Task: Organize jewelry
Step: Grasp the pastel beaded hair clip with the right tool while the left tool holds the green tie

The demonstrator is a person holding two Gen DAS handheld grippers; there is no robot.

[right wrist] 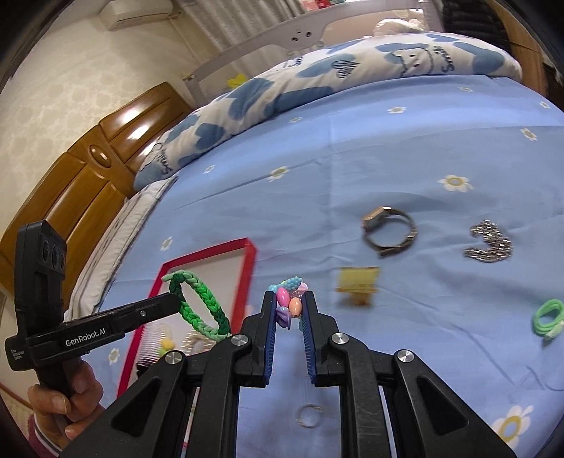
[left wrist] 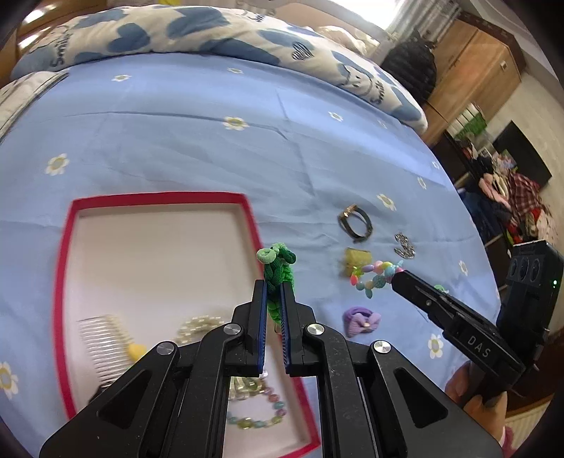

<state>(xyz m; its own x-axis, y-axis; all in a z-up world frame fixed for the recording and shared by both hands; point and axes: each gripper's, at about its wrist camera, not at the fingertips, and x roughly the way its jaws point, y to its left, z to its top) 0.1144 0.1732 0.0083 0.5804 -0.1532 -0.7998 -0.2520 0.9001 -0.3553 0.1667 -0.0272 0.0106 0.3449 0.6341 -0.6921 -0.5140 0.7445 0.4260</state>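
Note:
My left gripper point(left wrist: 273, 289) is shut on a green braided hair tie point(left wrist: 278, 267) and holds it over the right edge of the red-rimmed white tray point(left wrist: 67, 246). The tie also shows in the right wrist view point(right wrist: 201, 306). My right gripper point(right wrist: 288, 299) is shut on a pastel bead bracelet point(right wrist: 290, 299), which also shows in the left wrist view point(left wrist: 373, 276), on the blue bedsheet. In the tray lie a clear comb point(left wrist: 102, 345), a pearl piece point(left wrist: 197, 327) and a bead bracelet point(left wrist: 257, 412).
On the sheet lie a watch point(right wrist: 389, 229), a silver chain point(right wrist: 488, 241), a yellow clip point(right wrist: 357, 282), a green hair tie point(right wrist: 550, 315), a small ring point(right wrist: 308, 421) and a purple bow tie point(left wrist: 361, 320). A blue-heart quilt point(left wrist: 211, 31) lies at the back.

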